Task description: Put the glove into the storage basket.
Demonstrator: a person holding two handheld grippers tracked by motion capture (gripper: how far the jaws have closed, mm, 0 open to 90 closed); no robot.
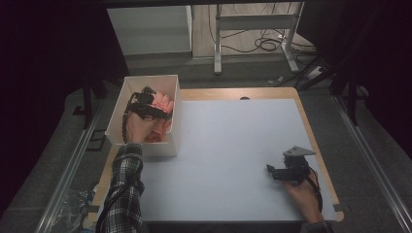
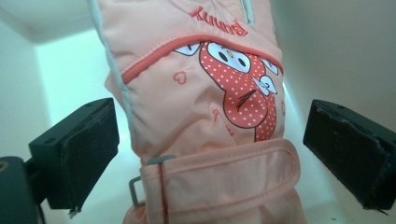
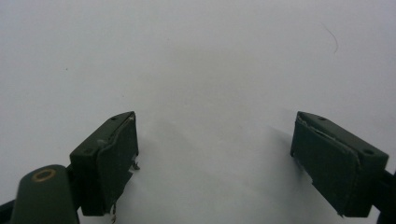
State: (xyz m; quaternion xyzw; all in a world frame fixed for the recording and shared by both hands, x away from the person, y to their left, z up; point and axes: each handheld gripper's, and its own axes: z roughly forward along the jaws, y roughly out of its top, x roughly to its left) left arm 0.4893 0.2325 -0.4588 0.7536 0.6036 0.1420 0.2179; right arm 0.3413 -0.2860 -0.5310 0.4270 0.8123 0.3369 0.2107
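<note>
A pink child's glove (image 2: 205,116) with a red dotted owl print and a wrist strap lies inside the white box (image 1: 171,141) at the table's left rear. My left gripper (image 1: 145,104) reaches into that box, open, its jaws either side of the glove (image 1: 164,103) without closing on it. In the left gripper view (image 2: 210,140) the glove's cuff sits between the two black pads (image 2: 84,149). My right gripper (image 1: 279,171) rests low over the white mat near the front right, open, with nothing between its jaws (image 3: 215,158).
A white mat (image 1: 228,150) covers most of the wooden table (image 1: 291,92). Beyond the table stand a white cabinet (image 1: 150,29) and metal frame legs (image 1: 218,43) with cables on the floor. Dark curtains flank both sides.
</note>
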